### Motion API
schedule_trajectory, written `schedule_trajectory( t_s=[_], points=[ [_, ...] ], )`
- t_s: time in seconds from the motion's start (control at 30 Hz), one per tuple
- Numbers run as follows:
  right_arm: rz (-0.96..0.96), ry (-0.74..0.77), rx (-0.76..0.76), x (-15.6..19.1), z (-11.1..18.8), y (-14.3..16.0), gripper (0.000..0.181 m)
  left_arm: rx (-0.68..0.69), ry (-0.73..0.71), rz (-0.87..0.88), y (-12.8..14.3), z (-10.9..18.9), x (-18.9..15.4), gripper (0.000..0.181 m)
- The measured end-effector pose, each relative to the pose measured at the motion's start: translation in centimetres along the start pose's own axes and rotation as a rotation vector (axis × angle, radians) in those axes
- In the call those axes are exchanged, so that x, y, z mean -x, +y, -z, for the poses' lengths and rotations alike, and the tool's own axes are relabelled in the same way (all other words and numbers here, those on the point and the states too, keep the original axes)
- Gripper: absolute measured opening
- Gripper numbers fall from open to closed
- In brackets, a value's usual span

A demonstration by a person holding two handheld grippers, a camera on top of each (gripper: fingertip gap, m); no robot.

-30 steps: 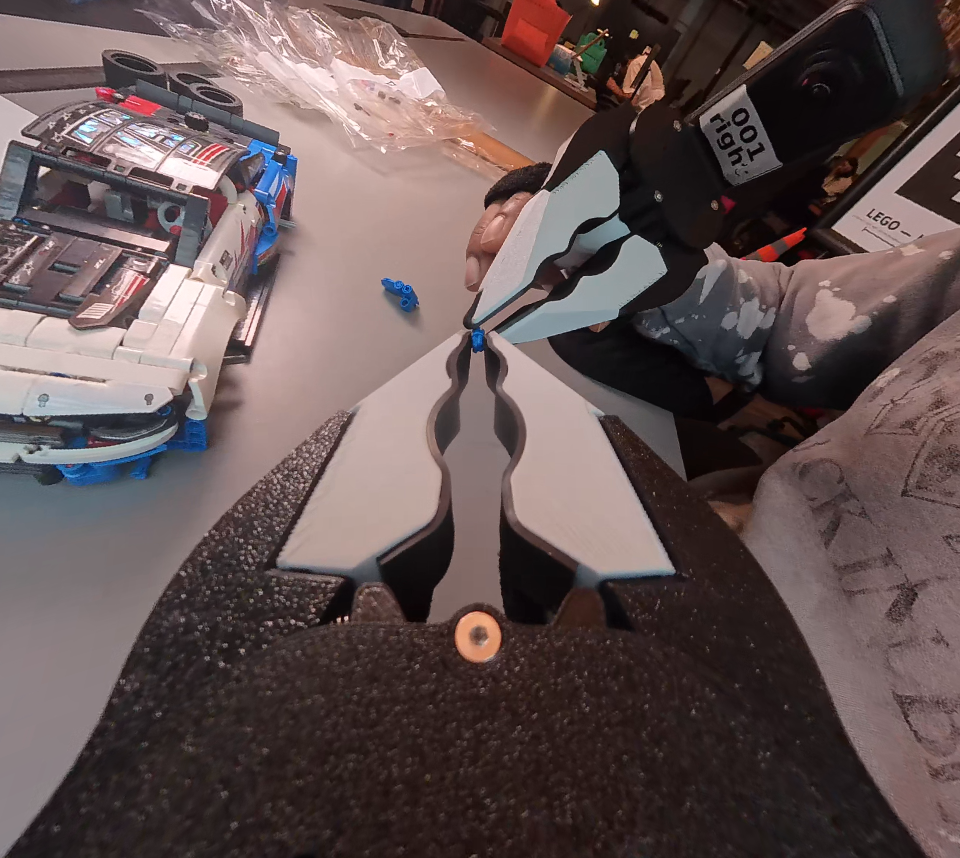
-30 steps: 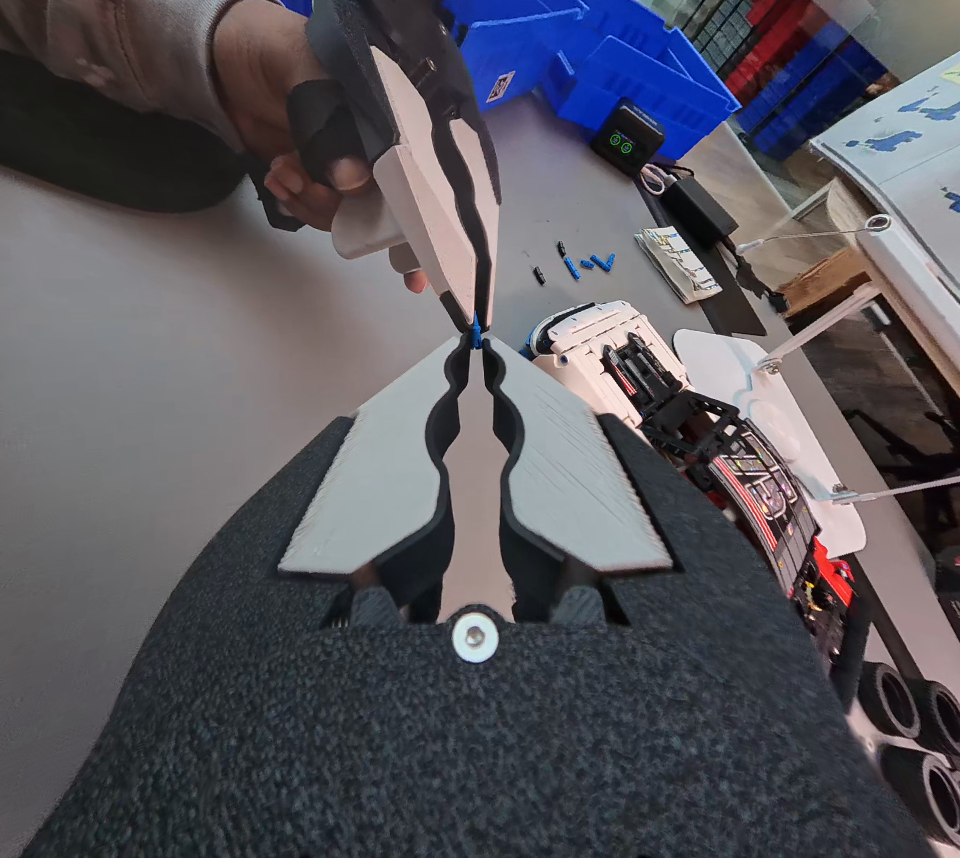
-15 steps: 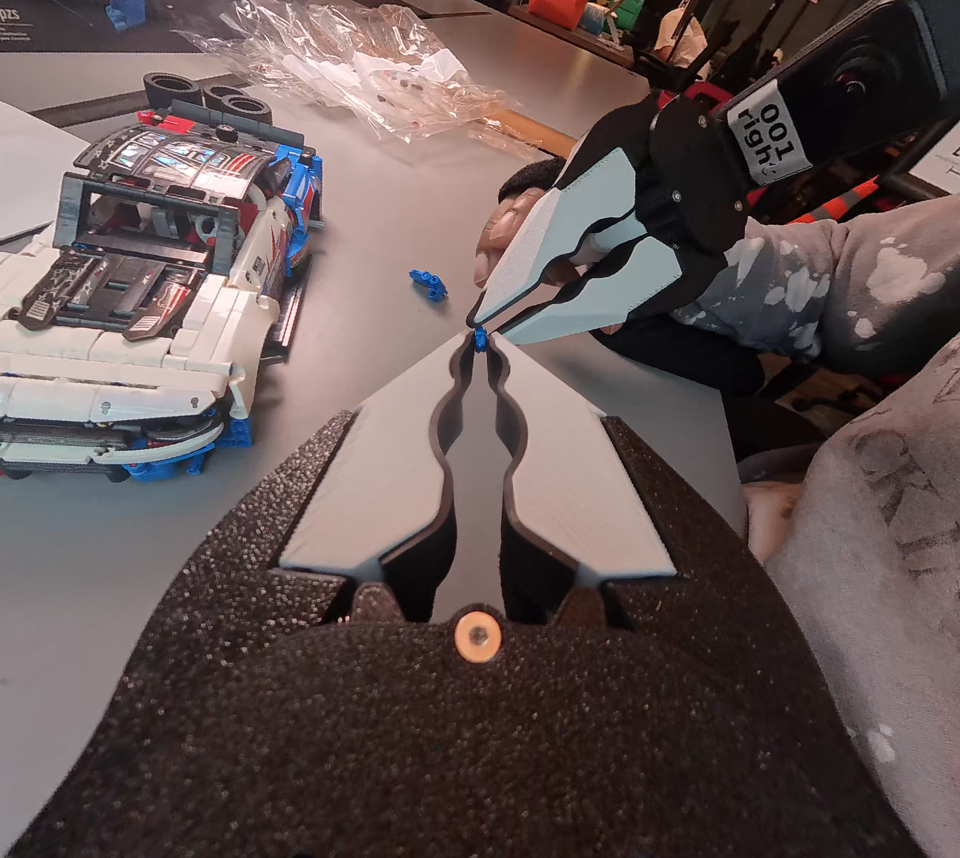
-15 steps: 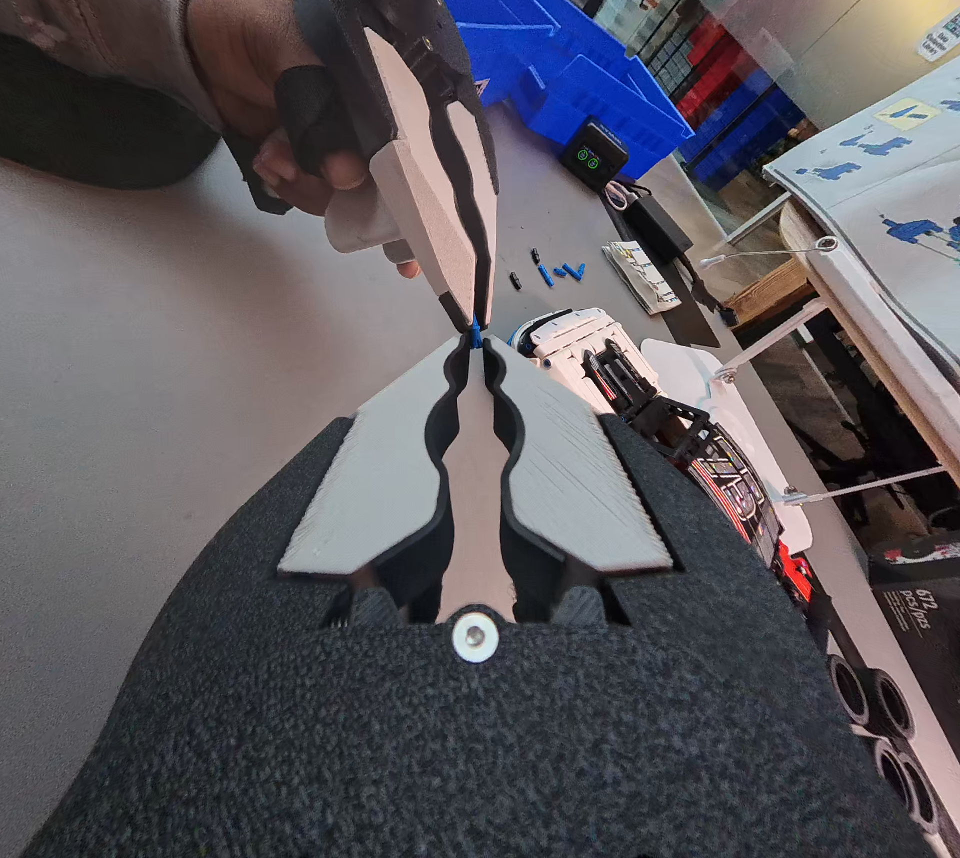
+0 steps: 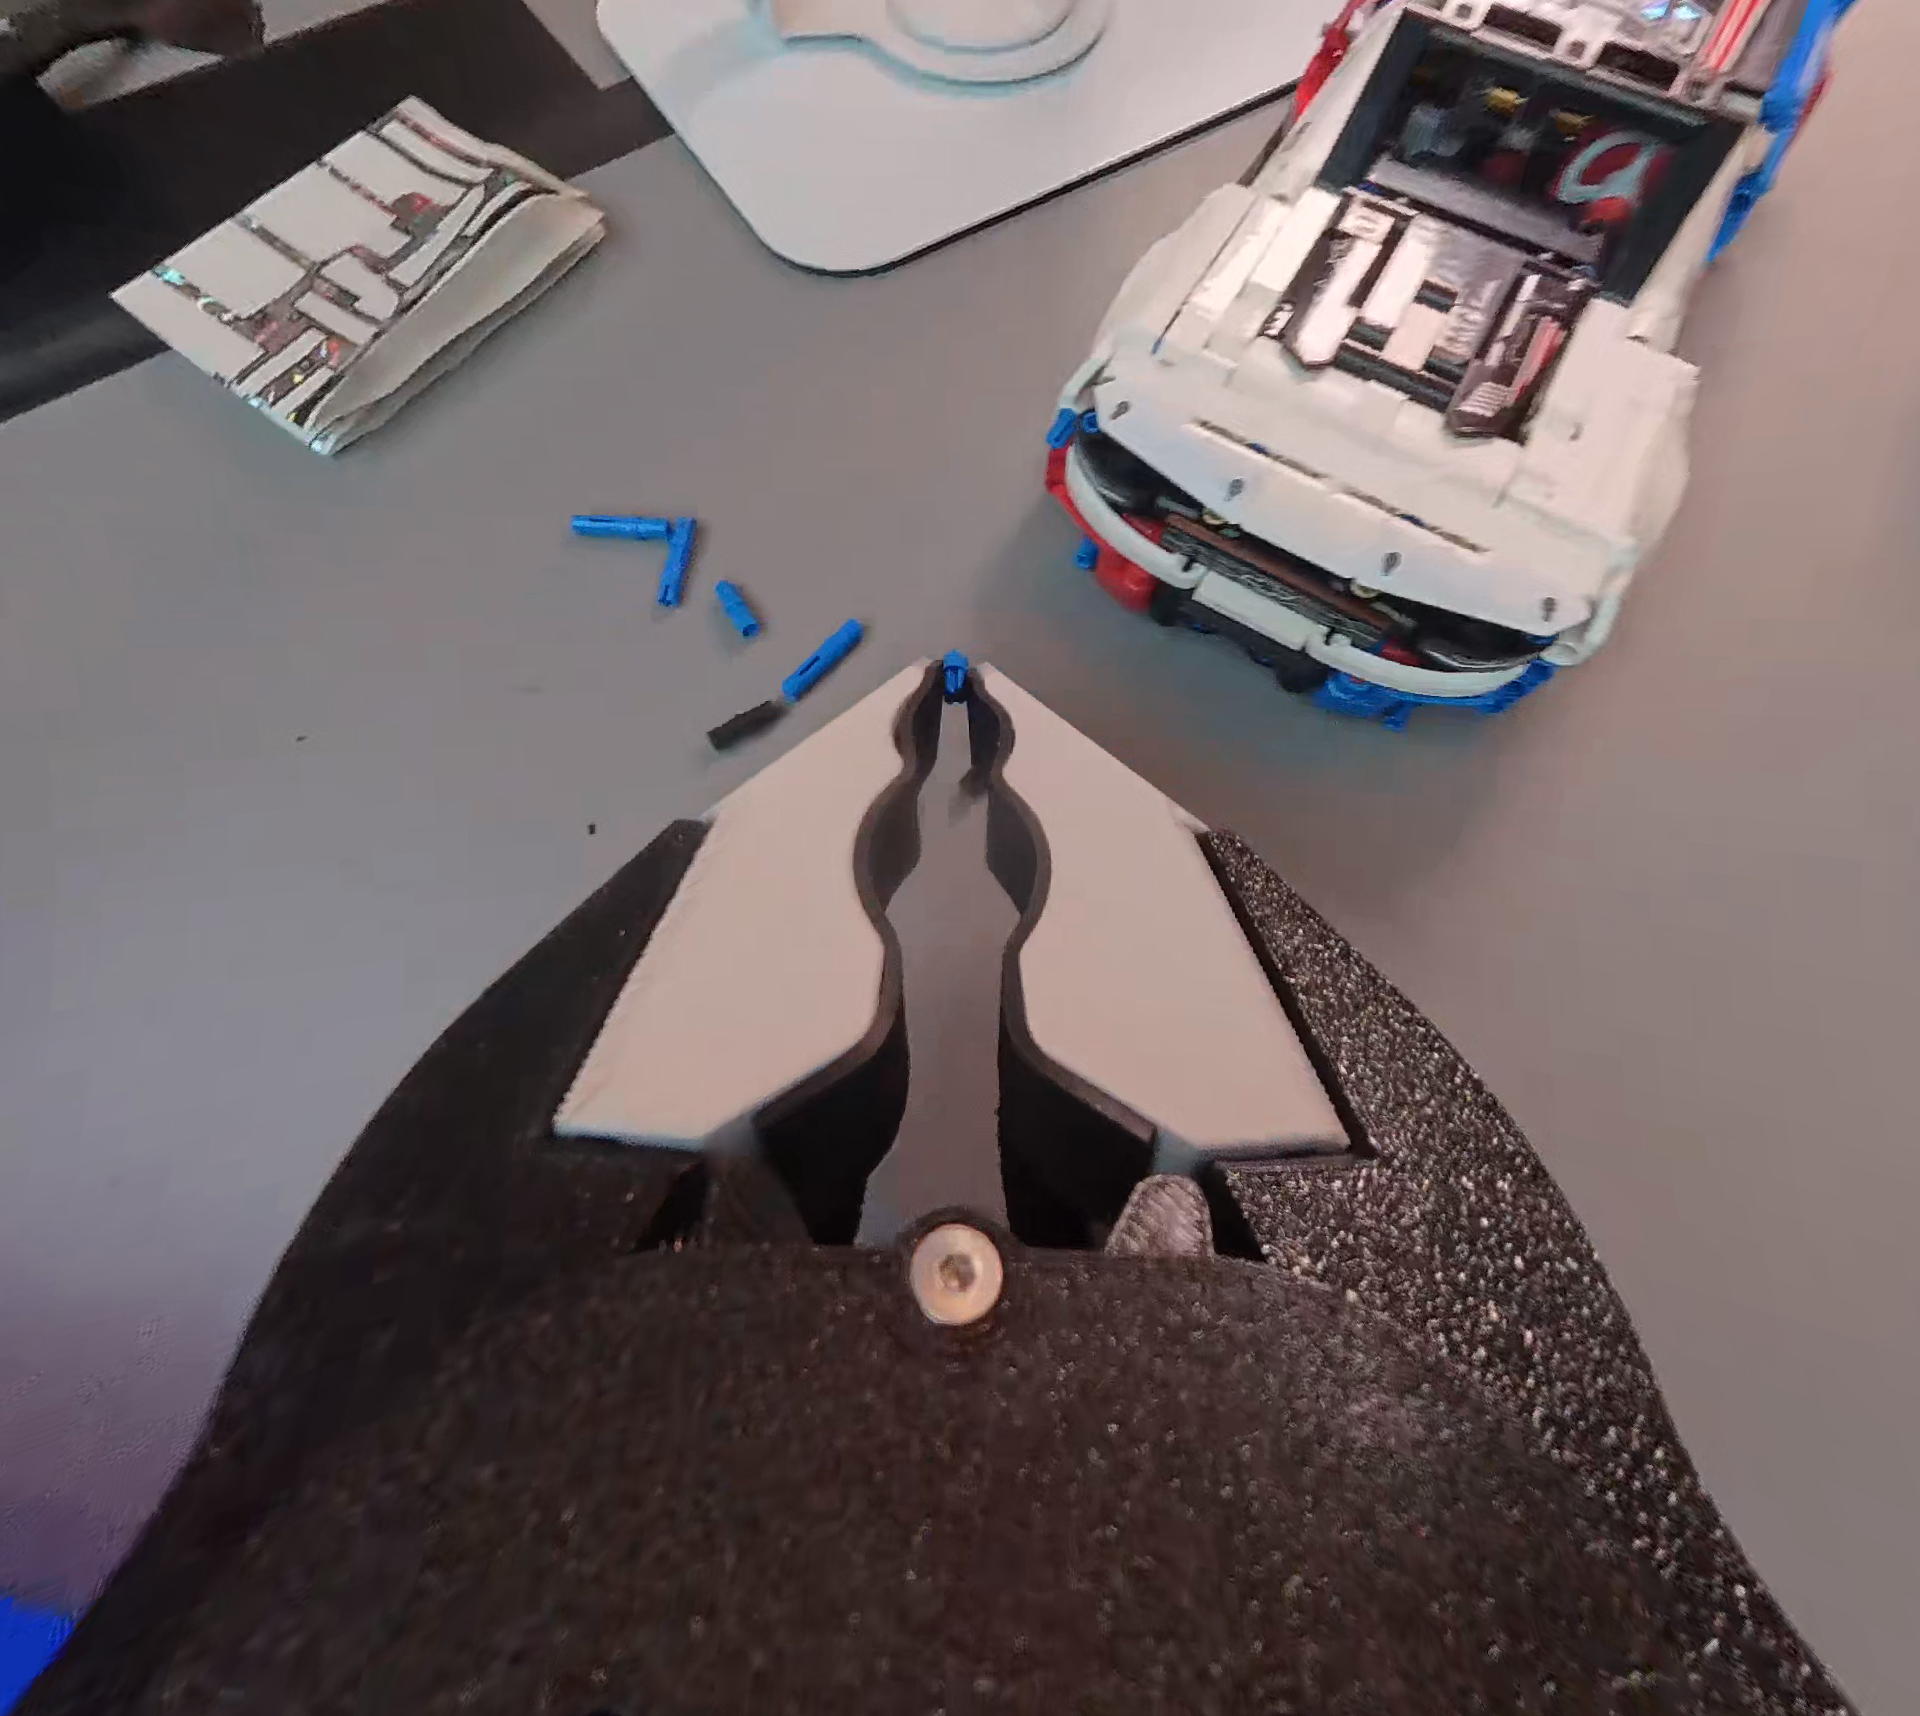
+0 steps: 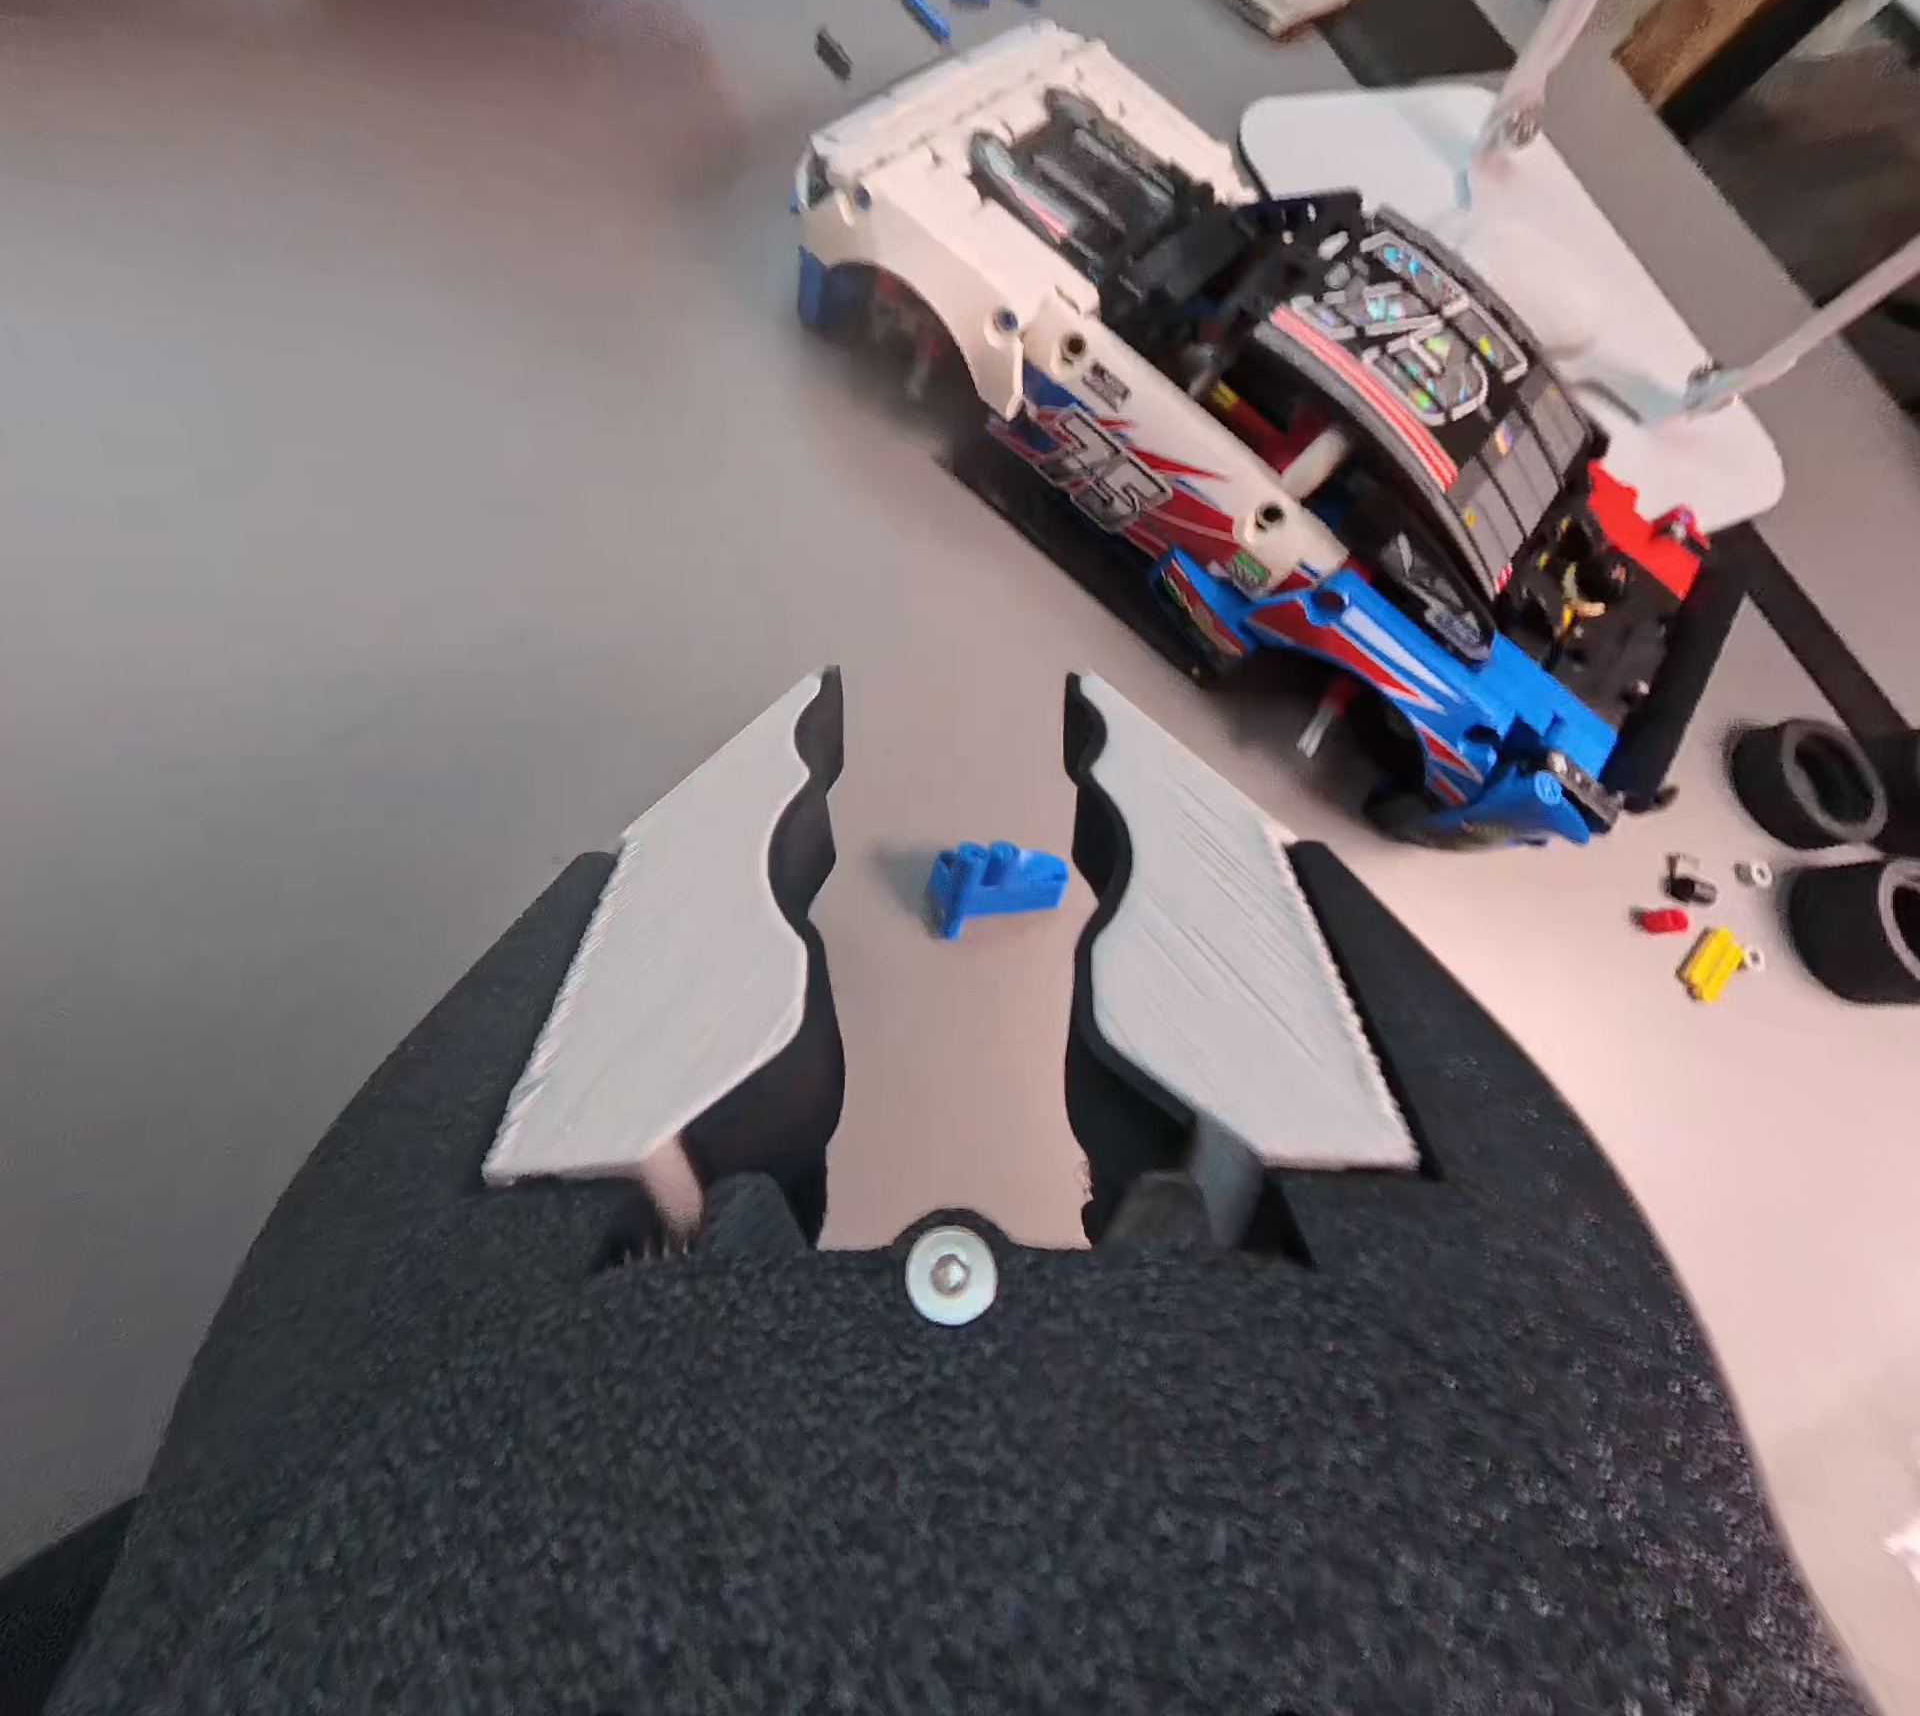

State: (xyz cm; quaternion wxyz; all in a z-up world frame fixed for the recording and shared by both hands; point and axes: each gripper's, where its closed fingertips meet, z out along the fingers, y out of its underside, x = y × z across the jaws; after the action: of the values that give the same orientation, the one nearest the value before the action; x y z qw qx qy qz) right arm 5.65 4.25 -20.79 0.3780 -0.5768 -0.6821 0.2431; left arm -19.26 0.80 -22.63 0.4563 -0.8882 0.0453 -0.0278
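Pin (image 5: 953,676) sits pinched in your left tool (image 5: 953,679), tip poking out; your right tool (image 6: 951,679) gapes wide over the blue bracket (image 6: 992,884) on the counter (image 6: 416,627).

toy car (image 5: 1455,336): 1 | loose blue pins (image 5: 821,656): 4 | black pins (image 5: 743,724): 1 | tyres (image 6: 1813,783): 2 | folded booklets (image 5: 364,274): 1

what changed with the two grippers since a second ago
The grippers parted: the left gripper kept the small blue pin and swung over to the loose blue pins by the toy car's nose. The right gripper let go, opened, and now hangs over a blue connector piece. The car and black tyres stayed put.
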Motion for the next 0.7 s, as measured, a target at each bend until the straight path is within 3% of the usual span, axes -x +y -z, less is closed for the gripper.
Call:
schedule_trajectory(
  t_s=[0.03,0.43,0.7],
  points=[
    [-0.022,-0.002,0.028,-0.4,0.1,1.1,0.043,0.016,-0.025,0.004,0.2,-0.4,0.6,0.003],
    [-0.124,-0.067,0.185,-0.8,-0.1,5.8,0.044,0.094,-0.113,0.004,1.4,-2.3,3.1,0.005],
    [-0.088,-0.056,0.185,-0.5,-0.9,5.7,0.030,-0.088,-0.016,-0.048,-2.0,0.0,0.5,0.045]
  ],
)
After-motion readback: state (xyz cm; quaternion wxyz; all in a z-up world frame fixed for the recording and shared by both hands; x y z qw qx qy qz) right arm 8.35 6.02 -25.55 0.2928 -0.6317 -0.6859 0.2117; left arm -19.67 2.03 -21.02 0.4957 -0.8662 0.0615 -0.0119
